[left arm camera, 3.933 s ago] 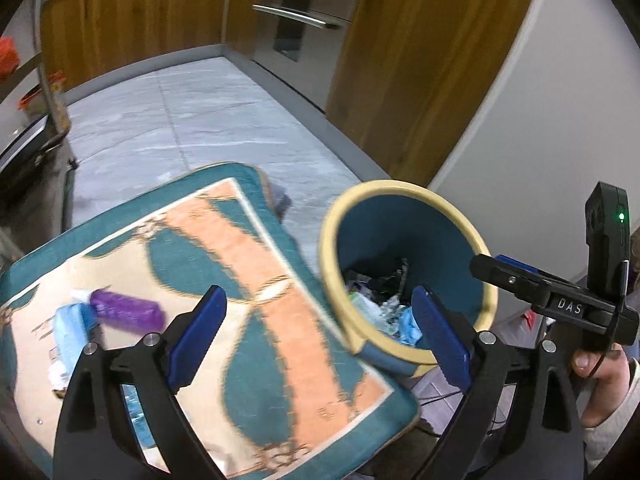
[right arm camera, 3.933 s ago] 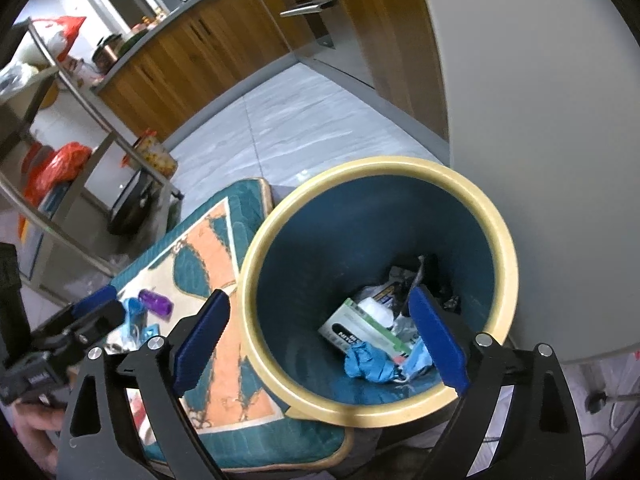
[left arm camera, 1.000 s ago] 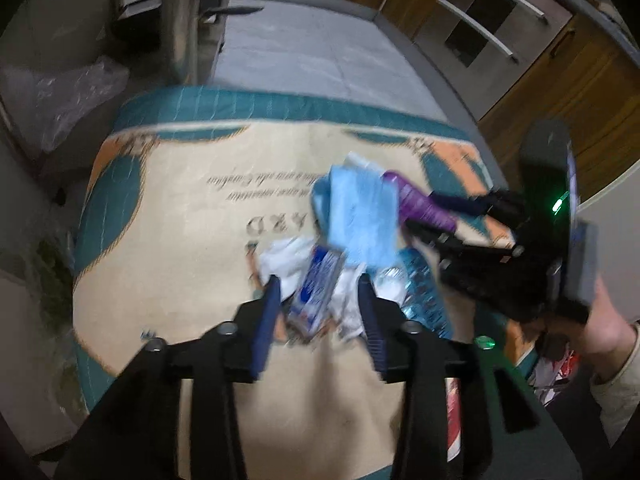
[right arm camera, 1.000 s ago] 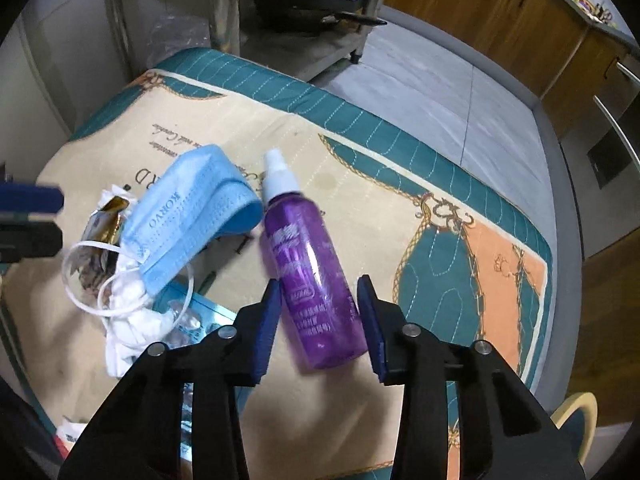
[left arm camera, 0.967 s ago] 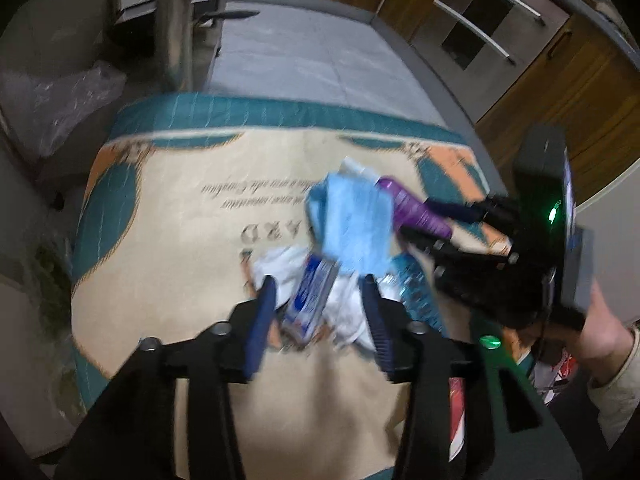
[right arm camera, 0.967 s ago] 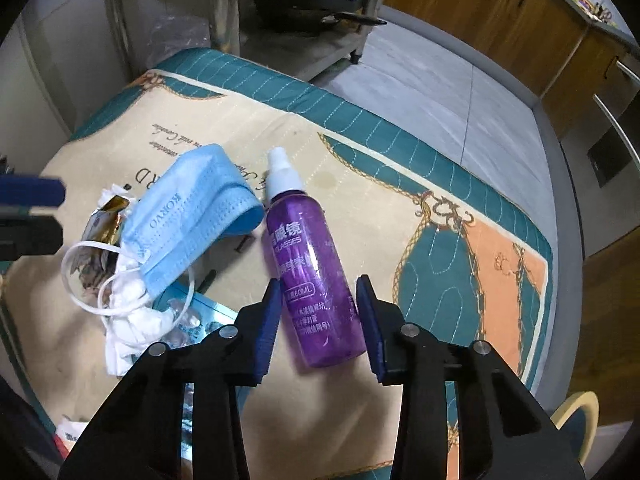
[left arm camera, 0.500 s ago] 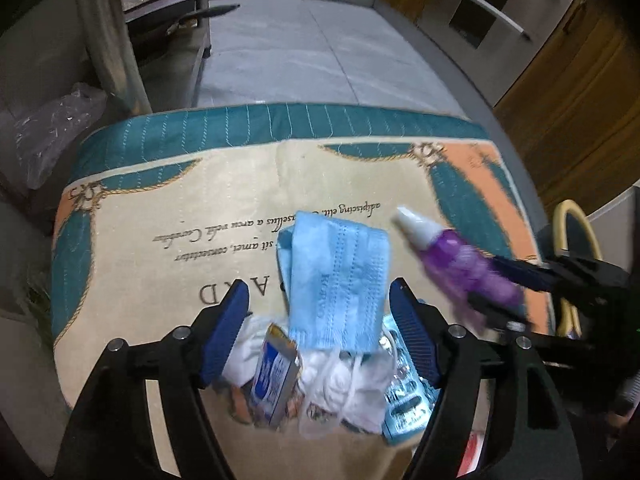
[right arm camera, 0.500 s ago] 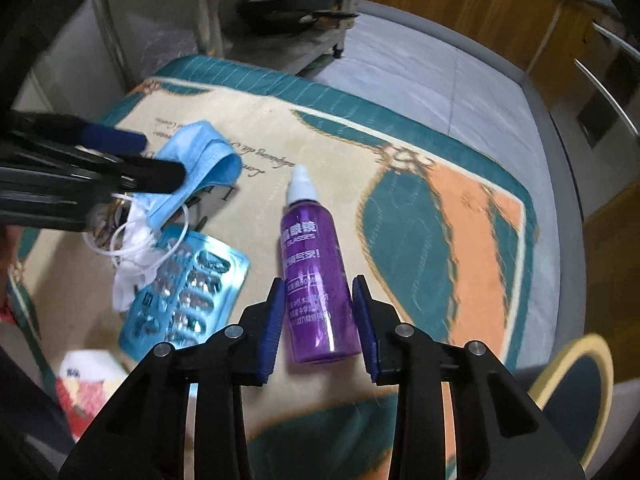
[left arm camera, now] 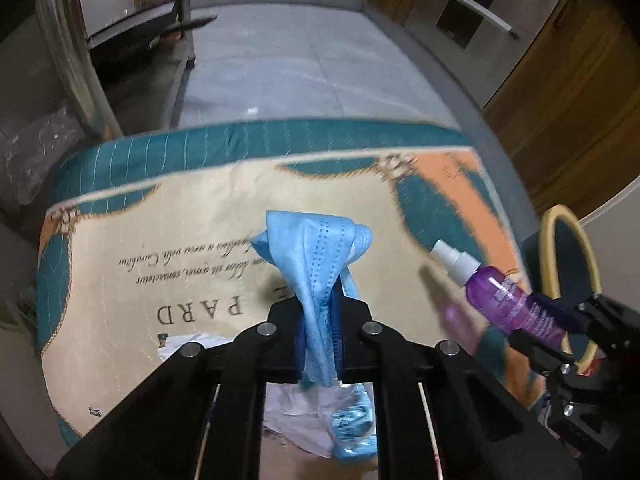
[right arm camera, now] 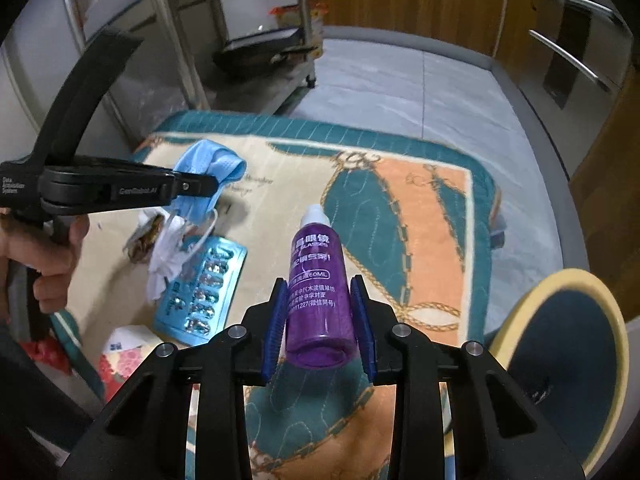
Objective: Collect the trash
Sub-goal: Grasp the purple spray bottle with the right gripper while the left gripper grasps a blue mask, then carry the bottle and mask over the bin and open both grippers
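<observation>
My left gripper point(left arm camera: 318, 312) has a blue face mask point(left arm camera: 316, 248) bunched between its jaws, which are closing on it; the mask hangs just above the patterned mat point(left arm camera: 168, 216). From the right wrist view the mask point(right arm camera: 212, 164) sits at the left gripper's tip point(right arm camera: 210, 186), with its ear loops trailing down. My right gripper point(right arm camera: 319, 286) is shut on a purple spray bottle point(right arm camera: 318, 280), held clear of the mat with its white cap pointing away. The left wrist view shows that bottle point(left arm camera: 500, 296) at the right, beside the yellow-rimmed bin point(left arm camera: 548, 232).
On the mat point(right arm camera: 420, 208) lie a blue blister pack point(right arm camera: 204, 284), crumpled white tissue point(right arm camera: 164, 252), a brown wrapper point(right arm camera: 144, 236) and a red-and-white packet point(right arm camera: 120, 352). The bin point(right arm camera: 560, 280) stands at the lower right. A metal rack point(right arm camera: 260, 52) and wooden cabinets lie beyond.
My left gripper opened wide over the pile, then shut on the mask and raised it. My right gripper lifted the purple bottle off the mat and carried it toward the bin.
</observation>
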A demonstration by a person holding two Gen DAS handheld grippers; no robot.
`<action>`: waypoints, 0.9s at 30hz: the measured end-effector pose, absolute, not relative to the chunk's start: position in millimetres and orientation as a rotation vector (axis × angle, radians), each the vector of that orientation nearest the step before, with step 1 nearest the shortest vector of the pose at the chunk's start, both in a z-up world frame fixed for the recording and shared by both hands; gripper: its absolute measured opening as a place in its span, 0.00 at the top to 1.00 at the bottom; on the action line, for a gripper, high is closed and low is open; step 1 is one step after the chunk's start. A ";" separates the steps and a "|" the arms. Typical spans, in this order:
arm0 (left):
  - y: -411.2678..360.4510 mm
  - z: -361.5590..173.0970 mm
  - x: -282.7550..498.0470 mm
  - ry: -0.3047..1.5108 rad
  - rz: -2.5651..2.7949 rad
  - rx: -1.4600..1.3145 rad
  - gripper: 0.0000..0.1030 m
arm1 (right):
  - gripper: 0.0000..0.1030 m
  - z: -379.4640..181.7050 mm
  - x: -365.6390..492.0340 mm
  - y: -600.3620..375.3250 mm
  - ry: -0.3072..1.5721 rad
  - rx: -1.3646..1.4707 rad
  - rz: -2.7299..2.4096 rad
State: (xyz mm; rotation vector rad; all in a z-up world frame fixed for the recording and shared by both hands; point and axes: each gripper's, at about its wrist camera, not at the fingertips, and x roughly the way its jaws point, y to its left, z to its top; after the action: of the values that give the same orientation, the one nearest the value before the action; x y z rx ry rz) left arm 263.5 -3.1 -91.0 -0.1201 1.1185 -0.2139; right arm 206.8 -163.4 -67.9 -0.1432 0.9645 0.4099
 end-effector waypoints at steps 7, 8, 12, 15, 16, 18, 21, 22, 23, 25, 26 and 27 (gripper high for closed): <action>-11.8 -53.6 252.2 1.032 -0.329 -0.239 0.90 | 0.68 -42.9 190.9 -187.6 0.900 -0.042 0.394; -12.7 -49.9 251.1 1.025 -0.344 -0.256 0.90 | 0.68 -39.6 186.4 -192.6 0.891 -0.026 0.387; -16.4 -38.0 248.9 1.007 -0.415 -0.337 0.90 | 0.68 -29.6 172.3 -213.9 0.862 0.044 0.357; -29.2 -31.0 243.4 1.004 -0.452 -0.343 0.90 | 0.68 -24.1 162.2 -229.7 0.841 0.075 0.323; -33.6 -29.8 241.2 1.005 -0.462 -0.341 0.90 | 0.68 -23.2 158.6 -235.9 0.836 0.082 0.309; -44.5 -28.4 237.7 1.012 -0.490 -0.338 0.90 | 0.68 -23.2 154.5 -247.3 0.833 0.097 0.282; -66.7 -24.7 232.0 1.019 -0.529 -0.313 0.90 | 0.68 -22.5 147.2 -266.6 0.825 0.118 0.240; -76.1 -23.3 229.6 1.021 -0.544 -0.300 0.90 | 0.68 -22.1 144.6 -272.1 0.822 0.124 0.229; -86.3 -22.1 227.1 1.024 -0.562 -0.286 0.90 | 0.68 -22.1 142.3 -276.8 0.821 0.128 0.218; -104.0 -20.7 222.2 1.028 -0.590 -0.258 0.90 | 0.68 -22.2 136.8 -289.3 0.821 0.141 0.193; -111.5 -20.5 220.4 1.030 -0.602 -0.248 0.90 | 0.68 -22.5 134.4 -293.7 0.822 0.144 0.182; -122.3 -20.5 218.0 1.034 -0.618 -0.232 0.90 | 0.68 -23.8 131.9 -300.5 0.826 0.149 0.167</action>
State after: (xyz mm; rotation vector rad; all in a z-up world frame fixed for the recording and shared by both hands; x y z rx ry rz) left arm 218.0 -122.3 -20.5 -0.2325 1.0339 -0.6177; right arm 131.9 -300.5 -23.8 0.1494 0.8256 0.1666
